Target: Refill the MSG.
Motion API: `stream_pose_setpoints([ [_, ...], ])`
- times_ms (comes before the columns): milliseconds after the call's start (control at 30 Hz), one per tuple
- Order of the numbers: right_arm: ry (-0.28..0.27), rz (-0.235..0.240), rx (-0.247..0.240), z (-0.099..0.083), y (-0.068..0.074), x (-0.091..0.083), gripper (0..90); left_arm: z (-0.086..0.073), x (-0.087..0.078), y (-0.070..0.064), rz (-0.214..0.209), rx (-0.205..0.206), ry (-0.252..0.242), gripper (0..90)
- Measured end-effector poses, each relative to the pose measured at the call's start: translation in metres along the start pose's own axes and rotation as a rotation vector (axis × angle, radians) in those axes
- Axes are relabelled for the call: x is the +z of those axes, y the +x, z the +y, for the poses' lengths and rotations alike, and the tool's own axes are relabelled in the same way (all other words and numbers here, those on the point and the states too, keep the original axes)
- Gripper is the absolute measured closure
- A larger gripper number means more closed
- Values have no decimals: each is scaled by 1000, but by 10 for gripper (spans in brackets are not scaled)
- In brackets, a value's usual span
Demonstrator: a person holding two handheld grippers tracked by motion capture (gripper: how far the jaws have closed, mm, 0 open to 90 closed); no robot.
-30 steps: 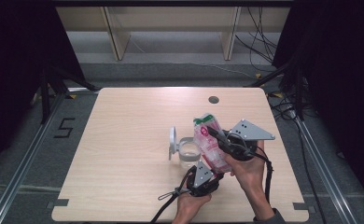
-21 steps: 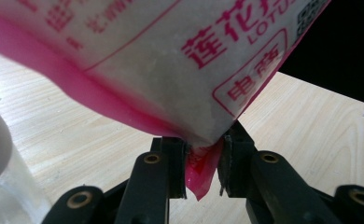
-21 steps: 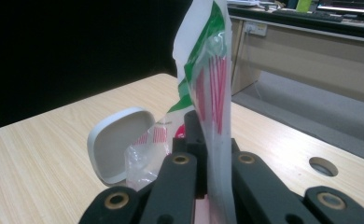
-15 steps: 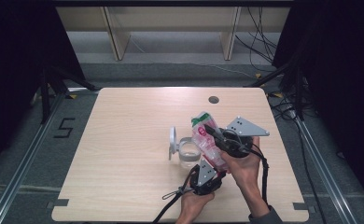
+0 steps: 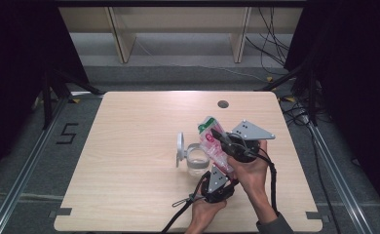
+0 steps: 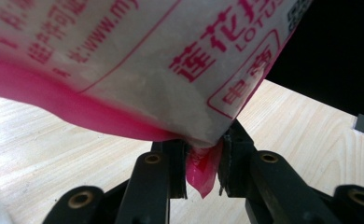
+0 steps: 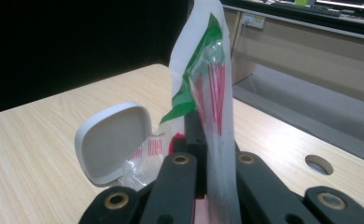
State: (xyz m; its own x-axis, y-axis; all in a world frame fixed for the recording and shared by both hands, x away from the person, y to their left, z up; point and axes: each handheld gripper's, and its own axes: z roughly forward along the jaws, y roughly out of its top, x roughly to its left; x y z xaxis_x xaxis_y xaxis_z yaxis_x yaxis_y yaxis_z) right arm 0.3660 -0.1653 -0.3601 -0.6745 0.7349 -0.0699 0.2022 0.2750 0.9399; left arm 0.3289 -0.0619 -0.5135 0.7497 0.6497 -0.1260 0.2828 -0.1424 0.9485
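- While the pink-and-white plastic packet [image 5: 212,144] hangs in the air over the desk [image 5: 129,146], both tongs are closed on it: the left tongs [image 6: 202,170] pinch its lower pink corner, and the right tongs [image 7: 208,154] clamp the film nearer its green-printed top.
- From the high view, the packet sits tilted just beside and above a clear container [image 5: 196,160], whose white lid [image 5: 180,147] stands open on its left.
- Risk one, as I judge it: the left grip holds only a thin tip of film, so a pull from the right tongs could slide that corner out and let the packet swing or drop.
- Risk two: if the two tongs pull apart too hard, the film may tear unevenly and spill whatever is inside onto the desk rather than into the container.
- Risk three: the packet's low end rides close to the container rim; a careless dip could knock the light container or flip its lid shut.
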Motion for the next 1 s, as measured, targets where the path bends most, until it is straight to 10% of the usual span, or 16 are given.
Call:
stream_pose_setpoints([
  [1000, 29, 2, -40, 5, 6, 19, 900, 3, 10, 1, -14, 5, -33, 755],
])
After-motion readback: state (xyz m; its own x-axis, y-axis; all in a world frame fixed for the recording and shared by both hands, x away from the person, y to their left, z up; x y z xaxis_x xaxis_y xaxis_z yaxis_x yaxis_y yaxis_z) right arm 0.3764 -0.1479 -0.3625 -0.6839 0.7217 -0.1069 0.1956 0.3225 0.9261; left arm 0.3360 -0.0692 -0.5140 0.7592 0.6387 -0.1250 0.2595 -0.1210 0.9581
